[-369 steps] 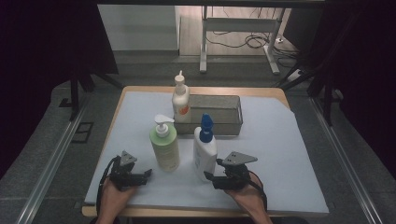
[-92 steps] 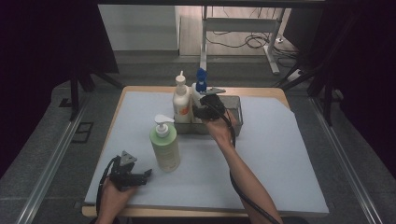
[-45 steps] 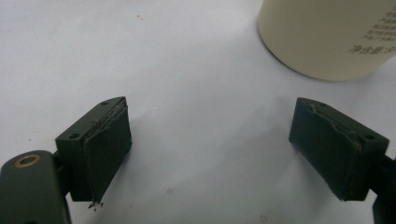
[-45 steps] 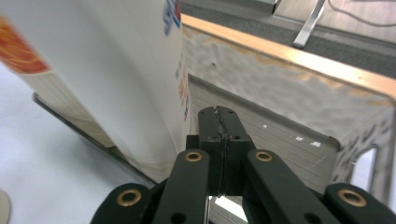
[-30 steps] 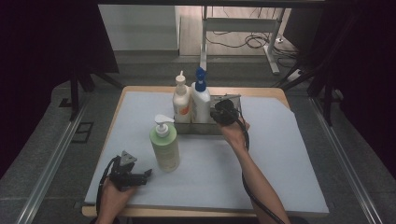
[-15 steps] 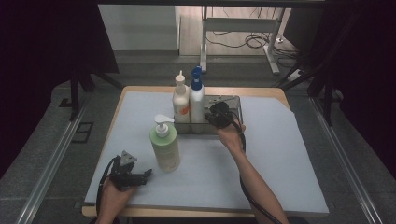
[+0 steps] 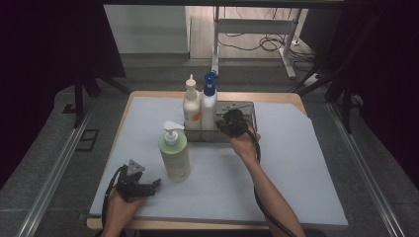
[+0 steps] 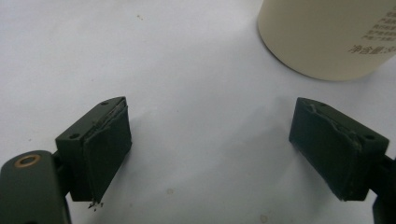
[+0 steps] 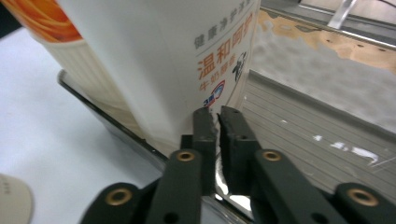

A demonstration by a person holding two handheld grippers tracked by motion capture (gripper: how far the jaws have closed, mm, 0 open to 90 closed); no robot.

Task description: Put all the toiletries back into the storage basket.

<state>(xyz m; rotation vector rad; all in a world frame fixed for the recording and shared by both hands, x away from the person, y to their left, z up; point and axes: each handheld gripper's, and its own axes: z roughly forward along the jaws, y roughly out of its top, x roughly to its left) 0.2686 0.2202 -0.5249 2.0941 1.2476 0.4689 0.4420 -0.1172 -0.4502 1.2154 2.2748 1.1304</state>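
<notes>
A metal tray [image 7: 245, 105] stands at the back of the table. Inside it are a cream bottle with an orange label [image 7: 191, 107] and a white bottle with a blue spray cap [image 7: 209, 101]. My right gripper [image 7: 228, 123] is at the tray's front rim. In the right gripper view its jaws [image 9: 218, 111] have just been opening to a narrow slit, astride the thin tray wall [image 9: 107, 116], right in front of the white bottle [image 9: 187, 56]. My left gripper [image 7: 154, 184] rests on the table, open [image 8: 210, 135] and holding nothing, beside the green pump bottle [image 7: 174, 153].
The tray floor [image 9: 303, 121] to the right of the bottles is bare. The green bottle's base [image 8: 327, 32] stands just ahead of the left jaws. White paper [image 7: 296, 163] covers the wooden table, with a dark floor and a desk frame [image 7: 257, 29] beyond.
The blue-capped bottle went from the table's front into the tray beside the cream bottle. Over the last second the right gripper stayed at the tray's front rim. The left hand has not moved.
</notes>
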